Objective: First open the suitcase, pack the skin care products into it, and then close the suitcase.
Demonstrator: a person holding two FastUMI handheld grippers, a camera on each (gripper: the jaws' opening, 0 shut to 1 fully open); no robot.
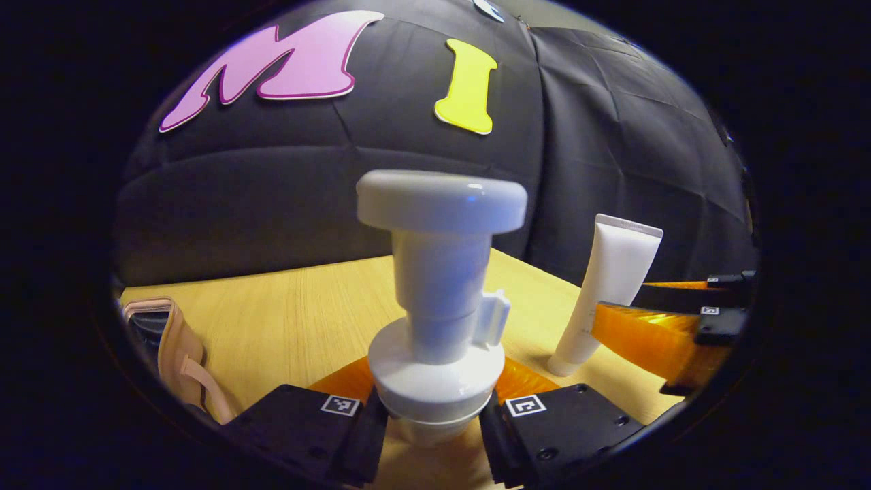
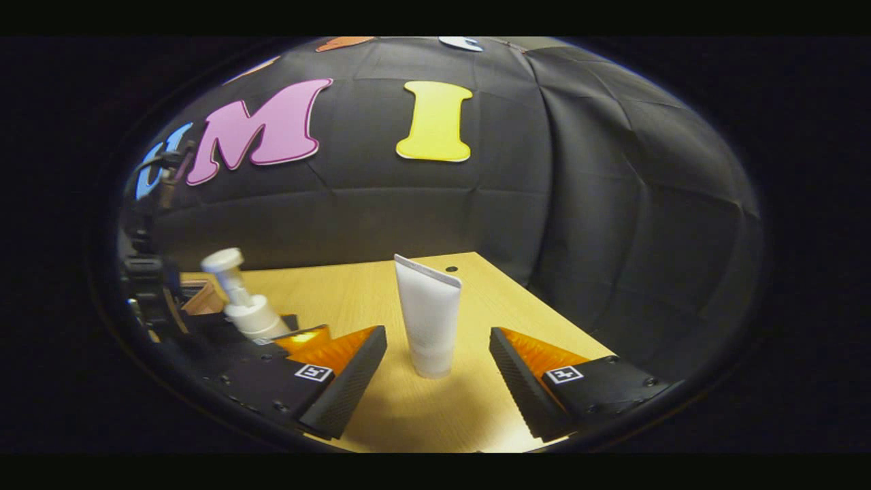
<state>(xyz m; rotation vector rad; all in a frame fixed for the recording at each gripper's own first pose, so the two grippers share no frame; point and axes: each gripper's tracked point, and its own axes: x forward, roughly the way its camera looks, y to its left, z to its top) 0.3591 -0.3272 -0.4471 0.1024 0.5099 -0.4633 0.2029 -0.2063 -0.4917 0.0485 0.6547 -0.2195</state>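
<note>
Standing tube (image 2: 428,320) between right gripper (image 2: 435,381) fingers

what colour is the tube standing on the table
White tube, clearest in the right gripper view.

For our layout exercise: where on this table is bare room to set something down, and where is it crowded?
Bare wood lies between the suitcase and pump bottle, and behind the white tube toward the table back edge. Crowded: both grippers flank the bottle and tube.

Tube (image 2: 427,320) upright on wooden table (image 2: 354,286)
</note>
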